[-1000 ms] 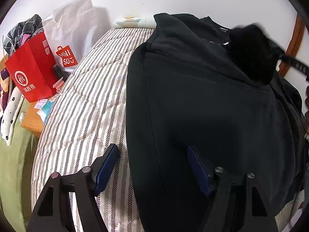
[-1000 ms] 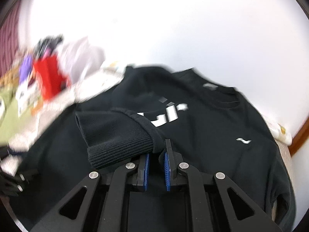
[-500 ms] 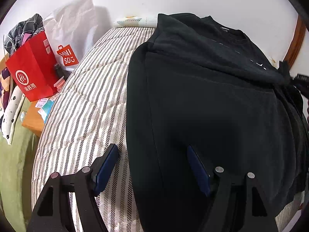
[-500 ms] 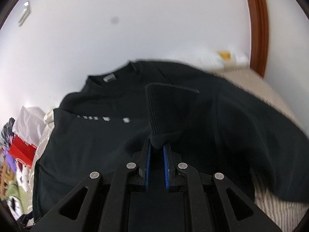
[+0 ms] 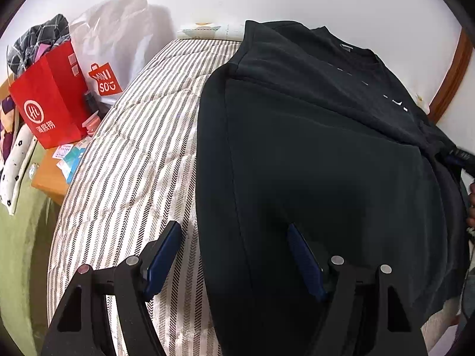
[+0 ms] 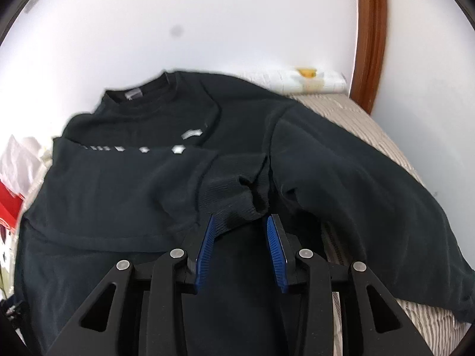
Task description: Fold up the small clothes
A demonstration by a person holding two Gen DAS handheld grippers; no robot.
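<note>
- Left wrist view: your left gripper (image 5: 231,255) hangs wide apart over the near left edge of the black sweatshirt (image 5: 311,163), one blue pad above the striped bed cover (image 5: 127,178) and the other above the cloth. It grips nothing.
- In this view the sweatshirt lies spread on the bed, collar toward the far wall, and its left side already shows a straight folded edge running from shoulder to hem. You can count that side as turned in.
- At the right border of this view a dark tool is partly visible by the cloth; it is too cut off to say much about it.
- A red paper bag (image 5: 50,98) and a white Miniso bag (image 5: 109,50) stand off to the left, well apart from the work.
- Right wrist view: your right gripper (image 6: 240,228) is opening, and the ribbed cuff (image 6: 234,198) lies on the body of the sweatshirt just ahead of the pads. The pads do not press on it, so the cuff looks released.
- The sleeve that ends in that cuff crosses the chest below the white lettering (image 6: 178,149), so it appears laid in place.
- The right sleeve (image 6: 356,195) is spread out toward the edge of the bed, unfolded.
- Judging from this, you are roughly midway: the right sleeve and side remain to be brought in, then the bottom-to-collar fold.
</note>
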